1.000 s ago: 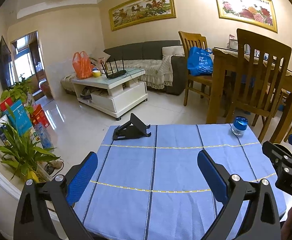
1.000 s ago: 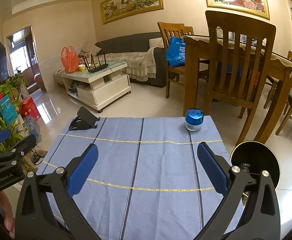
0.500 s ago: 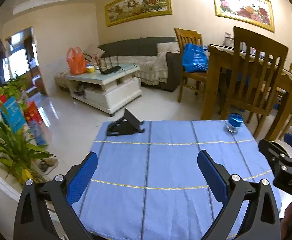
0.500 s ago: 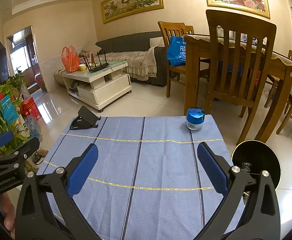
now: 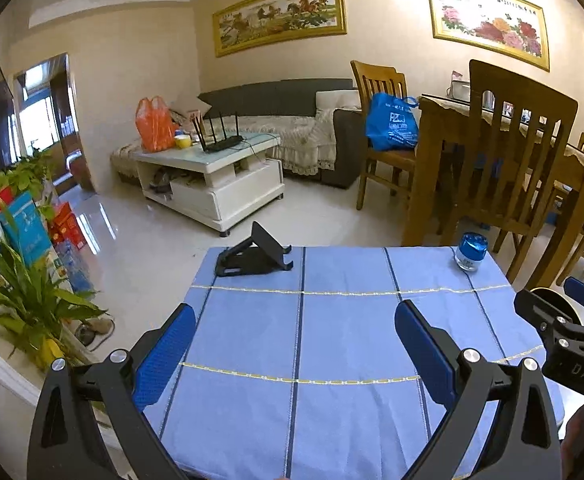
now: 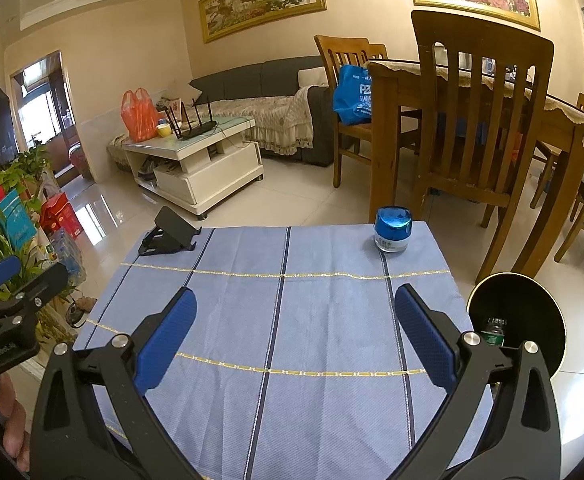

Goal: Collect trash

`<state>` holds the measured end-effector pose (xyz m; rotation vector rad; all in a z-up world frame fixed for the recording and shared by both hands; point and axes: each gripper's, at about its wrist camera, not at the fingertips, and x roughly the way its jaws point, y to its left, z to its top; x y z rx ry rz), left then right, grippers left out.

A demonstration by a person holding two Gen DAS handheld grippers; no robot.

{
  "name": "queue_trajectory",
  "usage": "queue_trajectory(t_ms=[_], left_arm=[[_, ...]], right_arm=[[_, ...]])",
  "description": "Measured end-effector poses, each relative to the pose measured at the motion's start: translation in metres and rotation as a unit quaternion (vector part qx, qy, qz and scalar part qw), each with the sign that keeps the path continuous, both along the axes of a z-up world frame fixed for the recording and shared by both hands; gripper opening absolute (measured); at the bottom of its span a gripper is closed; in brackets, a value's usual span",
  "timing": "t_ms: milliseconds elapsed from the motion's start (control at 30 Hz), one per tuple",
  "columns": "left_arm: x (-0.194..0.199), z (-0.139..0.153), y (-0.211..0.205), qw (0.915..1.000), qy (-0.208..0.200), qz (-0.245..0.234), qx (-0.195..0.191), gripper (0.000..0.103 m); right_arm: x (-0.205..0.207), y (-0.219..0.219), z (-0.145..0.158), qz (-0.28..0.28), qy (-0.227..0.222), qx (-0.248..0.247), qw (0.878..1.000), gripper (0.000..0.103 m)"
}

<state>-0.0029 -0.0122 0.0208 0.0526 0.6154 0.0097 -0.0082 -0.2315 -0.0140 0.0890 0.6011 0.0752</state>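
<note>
The left gripper (image 5: 292,344) hovers over the near part of the blue tablecloth (image 5: 344,320), jaws spread wide and holding nothing. The right gripper (image 6: 292,328) hovers beside it in the same condition (fingers parted, nothing between them). A small jar with a blue lid (image 6: 392,230) stands upright at the far right corner of the cloth. A black phone stand (image 6: 168,236) sits at the far left corner. A round black bin (image 6: 516,320) stands on the floor just beside the table's right edge, with a bottle (image 6: 492,332) inside.

Home living room: sofa (image 5: 276,100), coffee table (image 5: 212,160), dining chairs (image 6: 480,120).
</note>
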Motion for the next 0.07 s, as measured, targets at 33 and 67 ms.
queue_trajectory(t_ms=[33, 67], left_arm=[[0.0004, -0.0001, 0.0005, 1.0, 0.0, 0.001, 0.0, 0.096], [0.0007, -0.0008, 0.0006, 1.0, -0.001, 0.003, 0.002, 0.096]], right_arm=[[-0.0006, 0.0008, 0.0, 0.0, 0.0, -0.001, 1.0, 0.098], [0.0, 0.0004, 0.0, -0.001, 0.0, -0.001, 1.0, 0.098]])
